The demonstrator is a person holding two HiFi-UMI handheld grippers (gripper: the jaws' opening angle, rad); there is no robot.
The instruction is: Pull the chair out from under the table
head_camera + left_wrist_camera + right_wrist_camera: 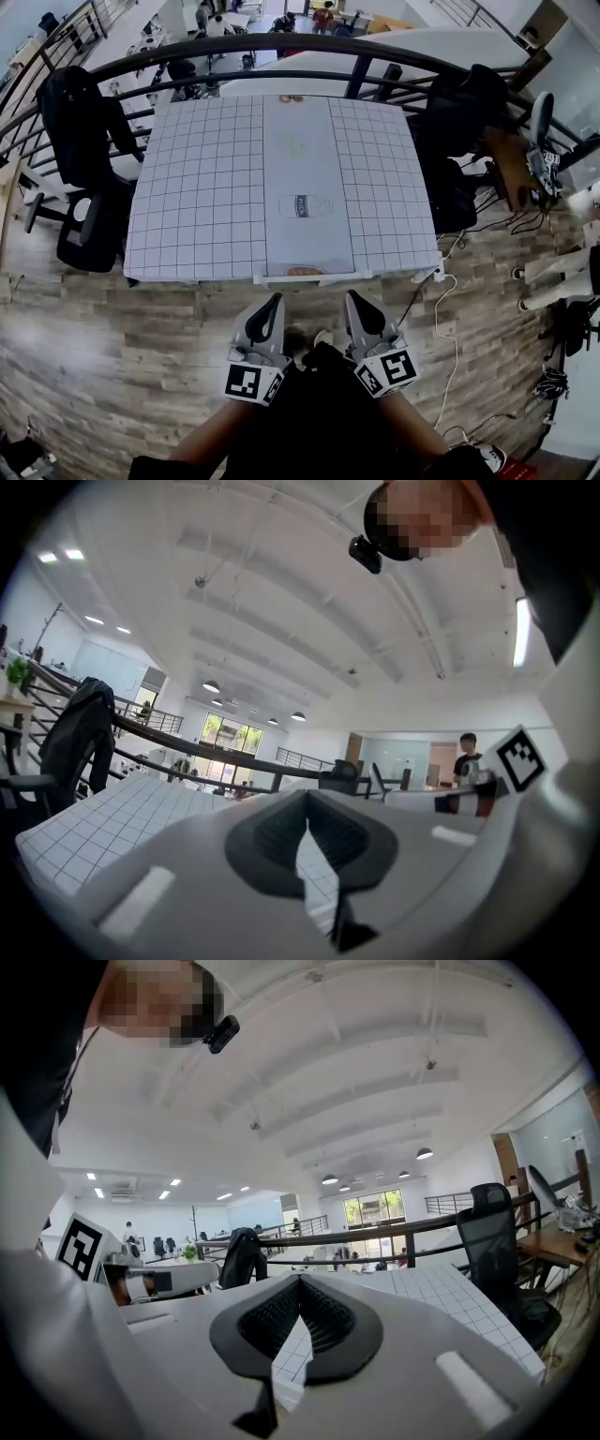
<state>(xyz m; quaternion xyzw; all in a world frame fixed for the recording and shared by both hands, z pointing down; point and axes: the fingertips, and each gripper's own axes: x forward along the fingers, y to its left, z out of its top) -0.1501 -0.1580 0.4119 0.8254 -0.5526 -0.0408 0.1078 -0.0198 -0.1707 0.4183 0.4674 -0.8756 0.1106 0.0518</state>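
Note:
A square table [197,187] under a white gridded cloth stands ahead of me. A black office chair [89,178] draped with a dark jacket sits at the table's left edge, and a second black chair [459,141] stands at its right rear corner. My left gripper [274,302] and right gripper [352,300] hover side by side above the wooden floor, short of the table's near edge. Both are shut with nothing between them. In the left gripper view the left gripper [307,825] points level at the tabletop [112,817]. The right gripper [298,1286] faces the cloth [431,1293] too.
A curved black railing [281,47] runs behind the table. A white cable [452,309] trails over the floor at the table's right front corner. A wooden desk [511,159] with cluttered gear stands at the right. Shoes and bags lie at the far right.

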